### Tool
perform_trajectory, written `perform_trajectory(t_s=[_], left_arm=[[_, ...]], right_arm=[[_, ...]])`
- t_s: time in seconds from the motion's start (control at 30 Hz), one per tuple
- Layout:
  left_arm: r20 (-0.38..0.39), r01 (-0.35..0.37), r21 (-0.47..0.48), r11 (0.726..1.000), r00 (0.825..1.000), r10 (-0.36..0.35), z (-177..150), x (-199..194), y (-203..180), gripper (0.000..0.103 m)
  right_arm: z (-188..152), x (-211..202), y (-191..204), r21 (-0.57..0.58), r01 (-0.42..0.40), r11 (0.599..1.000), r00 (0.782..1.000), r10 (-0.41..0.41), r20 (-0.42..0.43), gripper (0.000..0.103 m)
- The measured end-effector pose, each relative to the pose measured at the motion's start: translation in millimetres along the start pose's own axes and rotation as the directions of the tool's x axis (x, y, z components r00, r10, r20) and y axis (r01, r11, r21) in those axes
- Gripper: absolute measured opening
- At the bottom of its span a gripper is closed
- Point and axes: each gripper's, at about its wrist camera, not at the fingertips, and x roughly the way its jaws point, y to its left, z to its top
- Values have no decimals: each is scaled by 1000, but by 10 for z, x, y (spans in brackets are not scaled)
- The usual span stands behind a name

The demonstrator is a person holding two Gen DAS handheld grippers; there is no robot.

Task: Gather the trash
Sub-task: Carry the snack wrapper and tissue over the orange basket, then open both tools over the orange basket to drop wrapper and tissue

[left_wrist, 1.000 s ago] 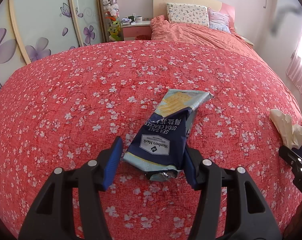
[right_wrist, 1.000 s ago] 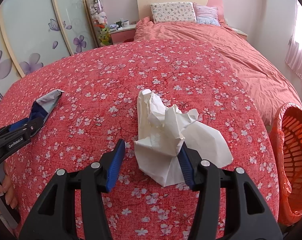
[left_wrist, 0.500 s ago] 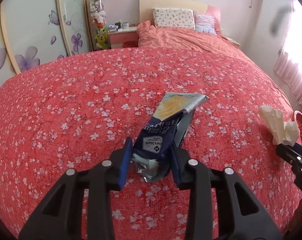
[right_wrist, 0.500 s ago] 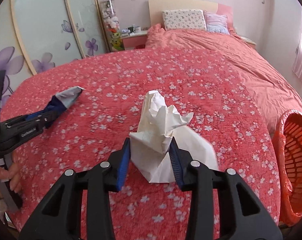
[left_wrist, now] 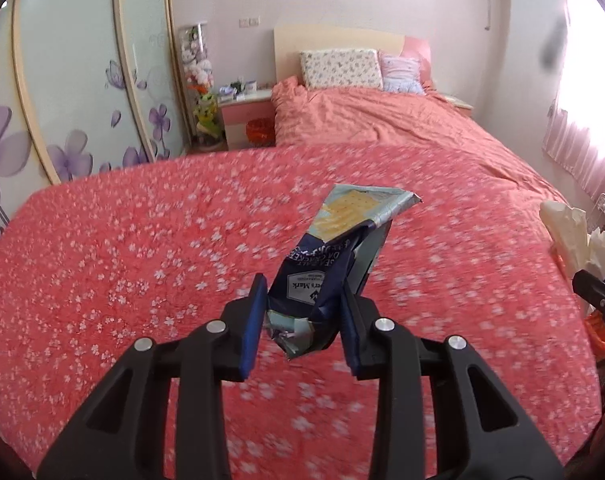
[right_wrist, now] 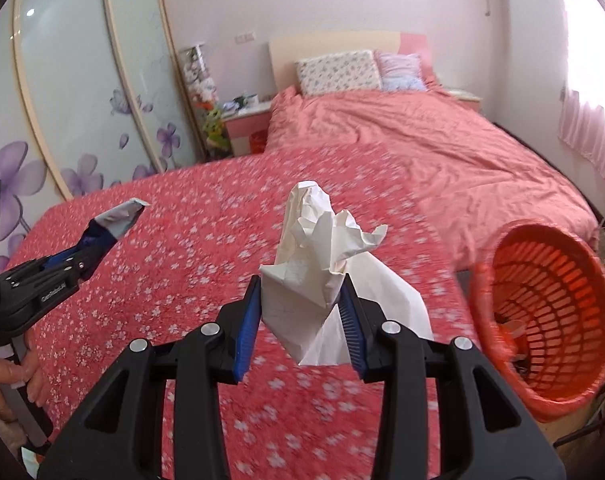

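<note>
Carrying trash off the bed: left gripper (left_wrist: 304,312) clenches a cracker wrapper (left_wrist: 334,256), right gripper (right_wrist: 302,312) a crumpled tissue (right_wrist: 318,256).
Both hang above the bedspread (right_wrist: 174,280); release only once squarely over the orange basket (right_wrist: 542,312) alongside.

Left tongs (left_wrist: 302,312): jaws closed on a load, raised and pointing forward; the person's bare hand (right_wrist: 6,376) grips the handle from below. Right tongs (right_wrist: 302,316): jaws closed on a load, raised, pointing forward, level with the left tongs and well apart.
</note>
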Motion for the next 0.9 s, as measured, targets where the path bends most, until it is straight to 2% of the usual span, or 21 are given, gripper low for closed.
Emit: perform_trajectory(t_s=[0.27, 0.57, 0.77, 0.9], left_arm=[[82, 28, 59, 998, 996, -33, 50, -487, -534, 34], [94, 135, 132, 982, 984, -148, 76, -725, -1232, 34], [89, 239, 168, 956, 962, -256, 115, -801, -1801, 34], [65, 311, 203, 928, 942, -330, 92, -770, -2253, 34]], right_arm=[[35, -414, -354, 55, 48, 997, 996, -52, 72, 39], [-56, -727, -857, 121, 74, 990, 990, -88, 113, 39], [-79, -847, -1223, 178, 107, 978, 983, -131, 129, 39], [-97, -929, -1556, 222, 132, 966, 977, -165, 138, 39]])
